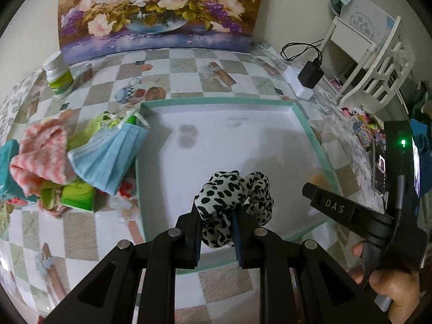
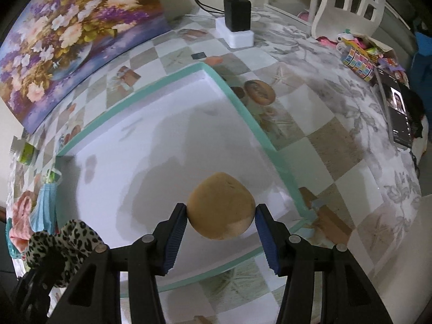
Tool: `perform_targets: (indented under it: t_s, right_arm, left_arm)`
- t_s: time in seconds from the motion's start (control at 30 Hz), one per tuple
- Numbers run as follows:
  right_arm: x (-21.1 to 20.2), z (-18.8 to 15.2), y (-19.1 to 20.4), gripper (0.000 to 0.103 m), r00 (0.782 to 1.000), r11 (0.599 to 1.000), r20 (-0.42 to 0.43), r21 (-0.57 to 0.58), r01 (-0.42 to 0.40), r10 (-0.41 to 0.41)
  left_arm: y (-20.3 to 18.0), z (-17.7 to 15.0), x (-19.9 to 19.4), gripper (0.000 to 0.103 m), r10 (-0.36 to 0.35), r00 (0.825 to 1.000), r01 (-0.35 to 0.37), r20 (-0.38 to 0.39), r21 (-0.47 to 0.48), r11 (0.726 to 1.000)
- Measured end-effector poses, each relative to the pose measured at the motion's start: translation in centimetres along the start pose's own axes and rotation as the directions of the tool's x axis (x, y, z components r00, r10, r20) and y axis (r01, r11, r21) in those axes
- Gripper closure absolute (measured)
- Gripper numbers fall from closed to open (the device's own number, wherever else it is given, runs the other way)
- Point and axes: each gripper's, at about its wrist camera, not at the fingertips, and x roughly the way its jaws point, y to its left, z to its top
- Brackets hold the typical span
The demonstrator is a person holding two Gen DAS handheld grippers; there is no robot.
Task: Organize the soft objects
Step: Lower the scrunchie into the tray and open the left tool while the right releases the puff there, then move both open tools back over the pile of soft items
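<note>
Above the teal-rimmed tray (image 1: 216,102), the left claw (image 1: 217,217) grips a leopard scrunchie (image 1: 235,189) and the right claw (image 2: 220,217) a tan sponge ball (image 2: 220,209) (both likely poised for dropping in).

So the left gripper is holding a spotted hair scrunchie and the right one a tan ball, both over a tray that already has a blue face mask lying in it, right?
Not quite. The tray holds nothing yet; the blue face mask lies outside it, beside its left rim, as the left wrist view shows. The rest stands: the left gripper holds the spotted scrunchie and the right gripper the tan ball.
</note>
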Motion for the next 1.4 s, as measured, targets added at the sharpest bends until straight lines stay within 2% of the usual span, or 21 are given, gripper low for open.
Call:
perform_targets:
  t_s: [0.1,0.27,0.43,0.47,0.53,0.6,0.7,0.83,1.13,1.17,1.23,1.4]
  right_arm:
    - [0.3,0.0,-0.1,0.047,1.0,1.0,-0.01,0.005,-0.001,0.001]
    - [0.5,-0.1,0.2,0.047,1.0,1.0,-0.013,-0.01,0.002,-0.003]
    - [0.8,-0.2,0.8,0.045,1.0,0.999,-0.021,-0.038,0.01,-0.011]
    - [0.9,-0.3,1.0,0.044,1.0,0.999,-0.027,-0.045,0.01,-0.012]
    - [1.1,-0.4,1.2,0.04,0.999,0.998,-0.033,-0.059,0.016,-0.018]
    - [1.2,-0.5,1.3,0.035,0.999,0.997,-0.037,-0.07,0.027,-0.029]
    - [1.3,-0.5,1.4,0.034,0.998,0.996,-0.039,-0.077,0.038,-0.041]
    - [1.4,-0.6,1.5,0.031,0.998,0.995,-0.042,-0.081,0.051,-0.054]
    - [0.9,-0.6,2.0,0.031,0.997,0.992,-0.015,-0.106,0.071,-0.073]
    - [0.7,-0.7,2.3,0.031,0.997,0.99,-0.008,-0.116,0.075,-0.076]
    - [0.4,-0.8,3.0,0.031,0.997,0.987,0.006,-0.14,0.083,-0.083]
    - [-0.4,-1.2,4.9,0.03,0.997,0.976,0.04,-0.204,0.07,-0.064]
  left_arm:
    - [0.0,0.2,0.6,0.083,-0.023,1.0,0.023,-0.013,-0.01,1.0]
    - [0.5,0.3,1.9,0.082,-0.014,0.999,0.013,-0.04,-0.025,1.0]
    - [1.0,0.3,3.1,0.074,-0.02,0.997,0.017,-0.073,-0.041,0.999]
    - [1.0,0.3,3.2,0.072,-0.019,0.997,0.016,-0.075,-0.043,0.999]
    - [1.2,0.3,3.5,0.053,-0.024,0.996,0.02,-0.082,-0.051,0.999]
    - [1.5,0.4,3.7,0.047,-0.03,0.995,0.024,-0.09,-0.063,0.998]
    - [1.8,0.5,3.8,0.046,-0.035,0.995,0.028,-0.096,-0.08,0.996]
    - [2.4,0.8,3.4,0.037,-0.062,0.994,0.051,-0.092,-0.11,0.993]
    - [3.9,1.6,2.4,0.035,-0.074,0.992,0.057,-0.097,-0.167,0.984]
    - [4.2,1.7,2.3,0.034,-0.075,0.993,0.057,-0.094,-0.176,0.983]
    - [5.0,2.0,1.8,0.022,-0.077,0.994,0.059,-0.08,-0.204,0.977]
    - [7.8,2.5,0.1,0.019,-0.038,0.998,0.024,-0.043,-0.292,0.956]
